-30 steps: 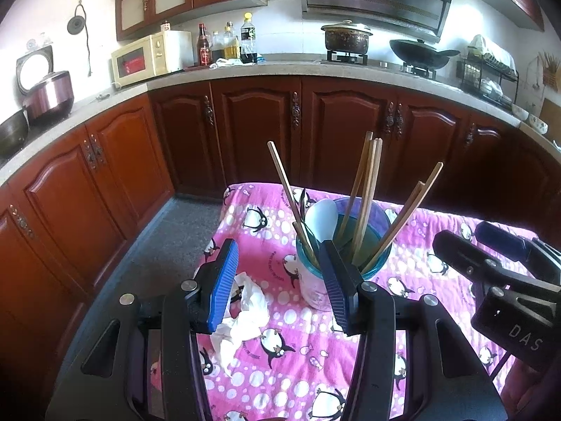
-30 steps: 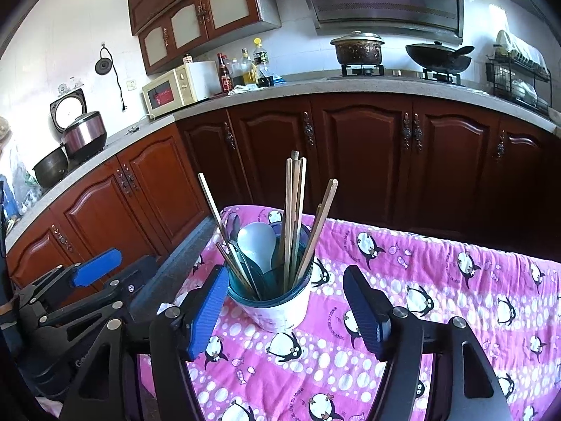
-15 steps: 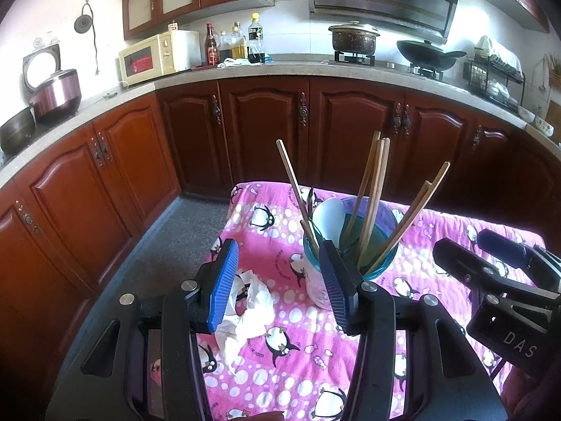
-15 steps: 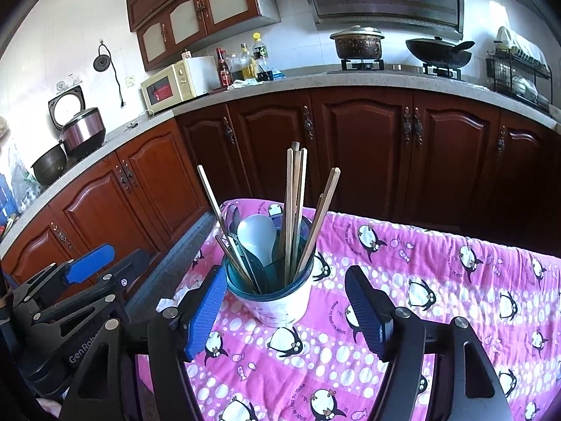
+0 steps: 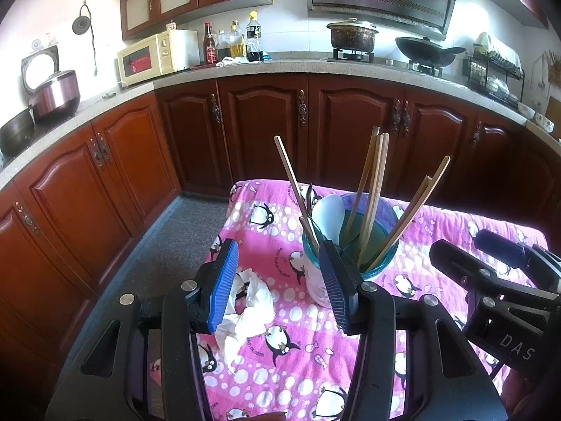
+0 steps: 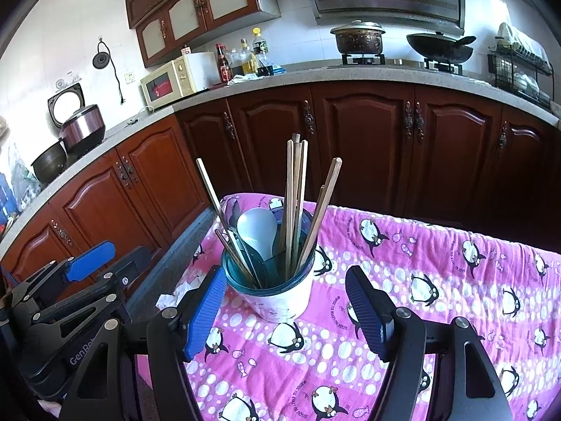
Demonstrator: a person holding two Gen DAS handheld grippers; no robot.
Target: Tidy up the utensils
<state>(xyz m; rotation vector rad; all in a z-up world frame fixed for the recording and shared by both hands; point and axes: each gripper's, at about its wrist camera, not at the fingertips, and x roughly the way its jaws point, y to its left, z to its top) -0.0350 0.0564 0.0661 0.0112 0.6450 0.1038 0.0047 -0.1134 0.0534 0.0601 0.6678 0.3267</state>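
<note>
Nearest in the right wrist view, the right hand-held gripper (image 6: pixel 285 310) is seen with its blue pads spread wide and nothing clamped; the white utensil holder (image 6: pixel 280 298) with its teal rim is framed squarely between and just ahead of the jaws, untouched by either pad. The left hand-held gripper (image 5: pixel 278 286) is likewise held open and empty, above a crumpled white tissue (image 5: pixel 247 307), and the holder lies off to its right, partly hidden behind its right pad. The right hand is therefore judged the better aligned for a grasp. On the pink penguin-print cloth (image 6: pixel 438 280) over the tabletop the holder is stood upright, and the wooden chopsticks (image 6: pixel 294 203) and a pale rice paddle (image 6: pixel 256 231) are fanned upward out of it, long axes near vertical.
</note>
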